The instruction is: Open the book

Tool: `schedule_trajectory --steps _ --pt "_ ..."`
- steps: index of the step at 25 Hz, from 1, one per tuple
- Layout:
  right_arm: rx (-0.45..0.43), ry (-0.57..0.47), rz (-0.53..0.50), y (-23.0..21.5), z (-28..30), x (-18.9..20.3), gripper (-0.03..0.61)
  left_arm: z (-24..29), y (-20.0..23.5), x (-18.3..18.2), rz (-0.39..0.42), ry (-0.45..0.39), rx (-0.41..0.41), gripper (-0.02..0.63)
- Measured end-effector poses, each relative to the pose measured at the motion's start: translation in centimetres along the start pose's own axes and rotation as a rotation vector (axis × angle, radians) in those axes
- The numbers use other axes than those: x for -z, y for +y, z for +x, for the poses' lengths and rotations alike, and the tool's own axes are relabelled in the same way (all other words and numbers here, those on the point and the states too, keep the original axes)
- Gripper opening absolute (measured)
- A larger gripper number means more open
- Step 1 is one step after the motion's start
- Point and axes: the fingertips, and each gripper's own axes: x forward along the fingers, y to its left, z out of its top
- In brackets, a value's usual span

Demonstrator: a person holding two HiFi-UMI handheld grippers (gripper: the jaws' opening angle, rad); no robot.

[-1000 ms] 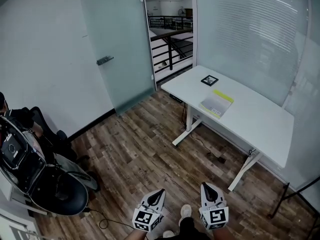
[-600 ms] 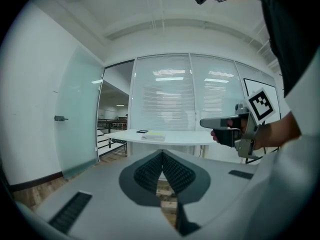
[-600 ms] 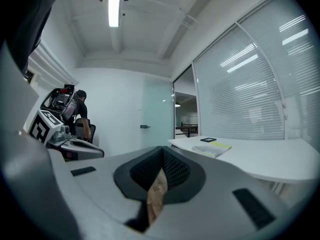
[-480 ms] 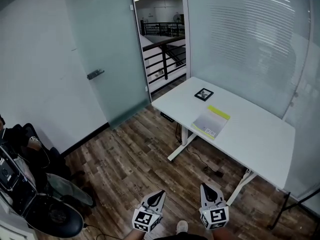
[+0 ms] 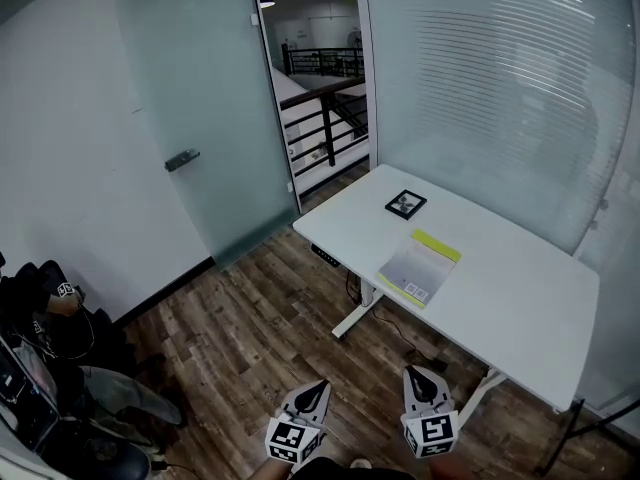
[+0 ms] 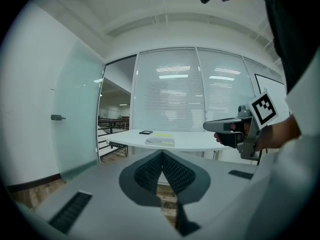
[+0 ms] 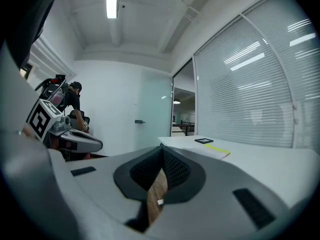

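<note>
A closed grey book (image 5: 419,267) with a yellow-green strip along one edge lies flat on the white desk (image 5: 520,298), some way ahead of me; it also shows far off as the book (image 6: 160,141) and the book (image 7: 212,150). My left gripper (image 5: 318,387) and right gripper (image 5: 413,373) hang side by side over the wooden floor, well short of the desk. Both point roughly level. The left gripper (image 6: 162,152) has its jaws shut with nothing between them. The right gripper (image 7: 162,150) is shut and empty too.
A small black-framed square (image 5: 405,204) lies on the desk beyond the book. A frosted glass door (image 5: 200,118) and an open doorway with railings (image 5: 320,88) stand at the left. Glass walls with blinds back the desk. Dark chairs and equipment (image 5: 40,368) crowd the lower left.
I have walked toward the desk: the book and desk sit lower and nearer in the head view, and the chairs have slid off to the left. Both grippers stay shut and side by side.
</note>
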Motion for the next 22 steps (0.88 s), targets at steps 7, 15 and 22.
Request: schedule_trajectory --steps 7,15,22 --pt "-0.021 0.016 0.003 -1.4 3.7 0.0 0.006 3.4 3.4 -0.1 -0.024 0.001 -0.036 0.014" --pt "0.021 0.032 -0.016 -4.2 10.2 -0.3 0.006 10.2 6.9 -2.1 0.015 -0.032 0.066 0.014" --pt "0.058 0.112 0.000 -5.1 18.0 1.2 0.006 16.3 13.1 -3.5 0.033 0.001 0.140 0.014"
